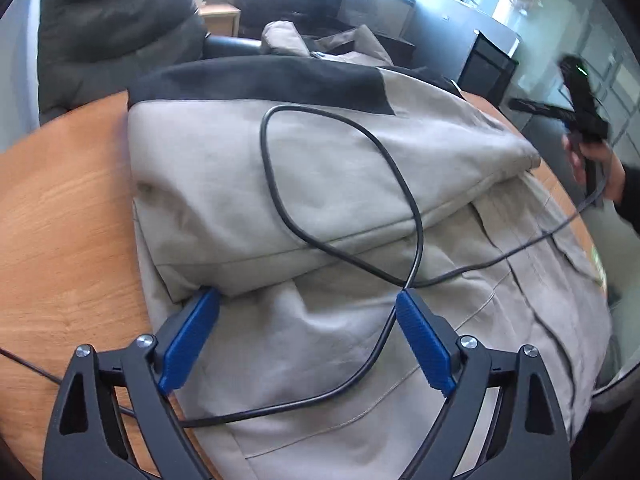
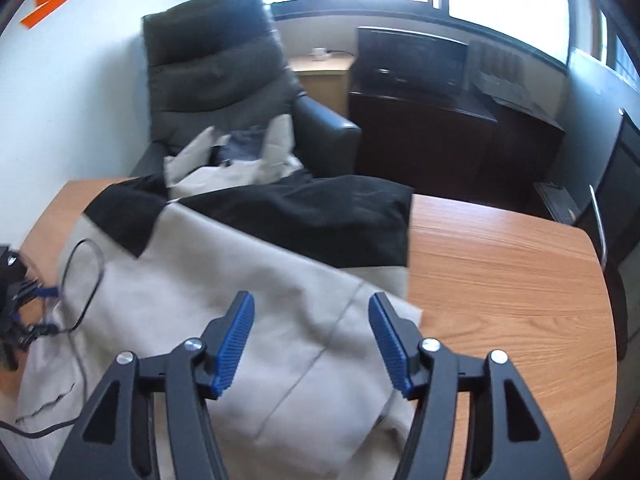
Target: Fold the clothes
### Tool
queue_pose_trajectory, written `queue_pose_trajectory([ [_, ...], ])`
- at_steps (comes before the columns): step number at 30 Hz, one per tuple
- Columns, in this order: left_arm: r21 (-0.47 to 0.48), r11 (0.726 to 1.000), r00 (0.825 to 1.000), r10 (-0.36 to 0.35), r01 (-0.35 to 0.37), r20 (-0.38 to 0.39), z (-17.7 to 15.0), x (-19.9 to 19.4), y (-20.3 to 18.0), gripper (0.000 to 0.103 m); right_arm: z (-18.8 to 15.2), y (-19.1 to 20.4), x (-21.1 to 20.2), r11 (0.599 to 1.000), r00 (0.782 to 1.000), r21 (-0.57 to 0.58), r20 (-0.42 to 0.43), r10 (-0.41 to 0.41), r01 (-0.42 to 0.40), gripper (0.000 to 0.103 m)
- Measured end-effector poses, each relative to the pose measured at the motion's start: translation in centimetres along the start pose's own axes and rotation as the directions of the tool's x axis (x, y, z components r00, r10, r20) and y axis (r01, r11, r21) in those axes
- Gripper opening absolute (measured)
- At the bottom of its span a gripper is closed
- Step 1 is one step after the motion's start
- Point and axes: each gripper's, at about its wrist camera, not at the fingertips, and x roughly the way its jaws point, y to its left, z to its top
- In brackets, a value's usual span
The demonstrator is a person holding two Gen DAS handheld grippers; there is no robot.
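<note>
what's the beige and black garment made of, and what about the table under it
The garment looks like soft matte woven cloth, maybe cotton: it creases, sags and shows stitched seams. The exact fibre can't be told. The table looks like wood or wood-look laminate: orange-brown with straight printed-looking grain and a smooth, slightly glossy face.

I count one beige-and-black garment (image 1: 320,168) spread on one wooden table (image 1: 60,208), with one black cable (image 1: 276,196) looped over it. I hold two grippers: my left gripper (image 1: 308,304) and my right gripper (image 2: 312,308). One dark armchair (image 2: 216,76) sits in the upper left, carrying one heap of clothes (image 2: 236,156).
</note>
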Motion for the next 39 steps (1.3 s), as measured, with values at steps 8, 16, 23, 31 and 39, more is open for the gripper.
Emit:
queue_pose_trajectory([
  [8,-0.127,0.992,0.998,-0.006,0.013,0.058,-1.4,-8.6,0.6,0.088,-0.8,-2.5,-16.6,0.985,0.972,0.117,0.184,-0.144,0.124,0.065],
  [16,-0.220,0.973,0.998,0.064,-0.064,-0.005,-7.3,-17.3,-2.5,0.090,-5.6,-6.8,-26.3,0.972,0.971,0.122,0.100,-0.216,0.203,0.074],
  [23,-0.395,0.913,0.993,0.072,-0.102,-0.088,-16.0,-19.6,-5.6,0.090,-14.8,-9.1,-25.8,0.989,0.990,0.102,-0.102,-0.098,0.109,0.073],
  [31,-0.483,0.874,0.975,-0.149,0.051,-0.166,-22.0,-18.1,-7.3,0.090,-26.0,-11.2,-25.0,0.953,0.901,0.257,-0.357,0.246,-0.158,0.073],
  [39,-0.510,0.833,0.908,-0.363,0.215,-0.209,-21.2,-15.9,-4.6,0.092,-28.9,-7.9,-21.0,0.917,0.816,0.276,-0.432,0.385,-0.286,0.073],
])
